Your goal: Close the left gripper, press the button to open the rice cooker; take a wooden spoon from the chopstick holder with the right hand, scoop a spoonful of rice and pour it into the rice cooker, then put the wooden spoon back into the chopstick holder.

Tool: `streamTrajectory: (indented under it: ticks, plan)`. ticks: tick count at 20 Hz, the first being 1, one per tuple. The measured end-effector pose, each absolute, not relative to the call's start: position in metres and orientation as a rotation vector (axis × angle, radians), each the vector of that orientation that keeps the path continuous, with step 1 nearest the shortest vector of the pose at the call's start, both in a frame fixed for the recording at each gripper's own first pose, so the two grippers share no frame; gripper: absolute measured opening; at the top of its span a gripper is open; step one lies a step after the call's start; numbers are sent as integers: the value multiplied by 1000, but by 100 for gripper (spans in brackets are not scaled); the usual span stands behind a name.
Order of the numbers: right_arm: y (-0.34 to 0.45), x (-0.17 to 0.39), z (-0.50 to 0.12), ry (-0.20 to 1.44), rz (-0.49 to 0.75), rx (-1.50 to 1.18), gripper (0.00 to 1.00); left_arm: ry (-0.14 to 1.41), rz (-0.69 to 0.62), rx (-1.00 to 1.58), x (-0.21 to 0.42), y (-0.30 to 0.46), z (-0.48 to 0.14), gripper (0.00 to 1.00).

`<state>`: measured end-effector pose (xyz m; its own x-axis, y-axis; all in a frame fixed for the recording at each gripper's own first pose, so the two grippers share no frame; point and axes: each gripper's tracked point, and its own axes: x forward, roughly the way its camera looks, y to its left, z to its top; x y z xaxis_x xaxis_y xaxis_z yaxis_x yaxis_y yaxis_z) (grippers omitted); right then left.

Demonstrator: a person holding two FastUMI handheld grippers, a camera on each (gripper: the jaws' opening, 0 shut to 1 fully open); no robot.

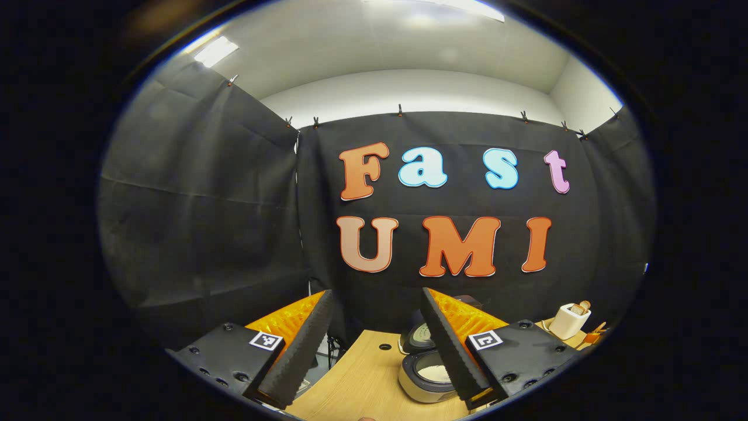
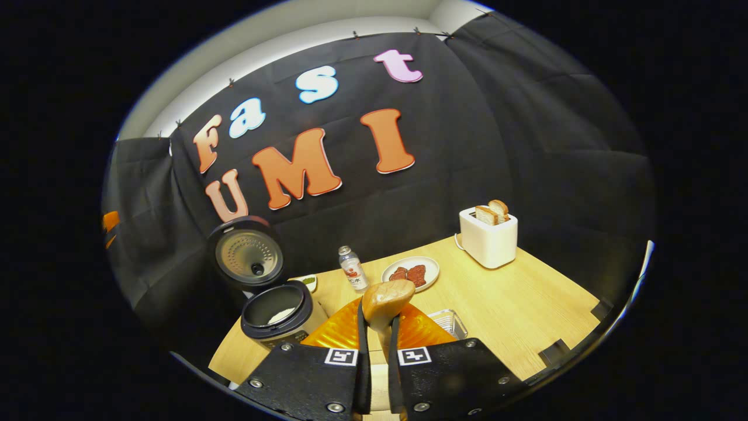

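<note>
wooden spoon point(image 2: 387, 299) stands clamped between the narrow jaws of the right gripper point(image 2: 374, 327), bowl up, raised over the table's point(image 2: 526, 310) near edge. the rice cooker point(image 2: 279, 313) sits open at the left edge, rice inside. the left gripper point(image 1: 374, 345) hangs level above it, jaws wide and empty.
</note>
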<state>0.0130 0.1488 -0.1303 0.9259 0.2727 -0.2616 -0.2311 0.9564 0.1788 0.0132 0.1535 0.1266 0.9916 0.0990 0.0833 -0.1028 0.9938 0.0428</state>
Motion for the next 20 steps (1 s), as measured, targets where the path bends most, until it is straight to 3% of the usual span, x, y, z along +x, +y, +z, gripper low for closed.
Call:
streamTrajectory:
  ticks: [11, 14, 15, 20]
  plan:
    - [180, 0, -233, 425, 184, -72, 11, -56, 69, 98, 27, 169, 114, 100]
    - [179, 2, -252, 472, 143, -47, 7, -37, 96, 112, 32, 184, 104, 100]
    - [181, 3, -255, 479, 136, -34, 11, -31, 102, 113, 34, 187, 102, 100]
    - [197, -1, -263, 524, 143, 28, 11, -3, 119, 106, 38, 197, 91, 100]
